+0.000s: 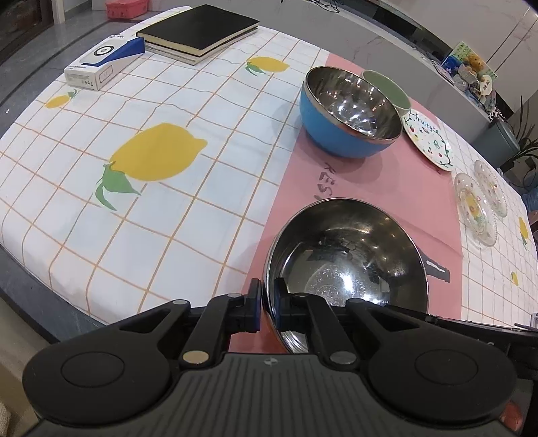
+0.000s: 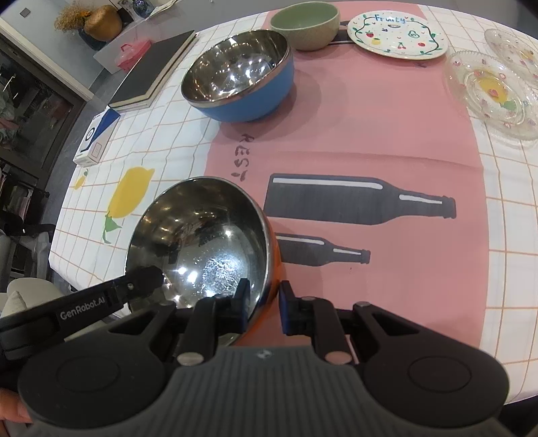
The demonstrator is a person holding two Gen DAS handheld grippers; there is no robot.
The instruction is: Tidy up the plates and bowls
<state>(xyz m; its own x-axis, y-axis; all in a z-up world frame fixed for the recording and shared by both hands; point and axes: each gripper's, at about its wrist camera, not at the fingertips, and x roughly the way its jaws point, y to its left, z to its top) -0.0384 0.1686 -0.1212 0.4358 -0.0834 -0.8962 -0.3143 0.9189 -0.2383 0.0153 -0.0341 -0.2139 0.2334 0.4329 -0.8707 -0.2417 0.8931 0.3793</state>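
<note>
An orange bowl with a steel inside [image 1: 346, 255] [image 2: 201, 242] is held between both grippers over the near part of the pink mat. My left gripper [image 1: 267, 304] is shut on the bowl's left rim, one finger inside and one outside. On the opposite rim my right gripper [image 2: 264, 304] is shut the same way. In the right wrist view the left gripper's finger [image 2: 141, 279] shows at the bowl's far rim. A blue bowl with a steel inside [image 1: 349, 111] [image 2: 238, 72] stands farther back on the mat. Behind it sits a green bowl [image 1: 386, 87] [image 2: 306, 23].
A white "Fruity" plate [image 1: 428, 141] [image 2: 396, 35] lies beside the green bowl. Two clear glass plates [image 1: 474, 208] [image 2: 491, 90] overlap at the right. A pink mat [image 2: 370, 141] covers the lemon-print cloth [image 1: 134, 151]. Black books [image 1: 198, 30] and a white box [image 1: 101, 64] lie at the far left.
</note>
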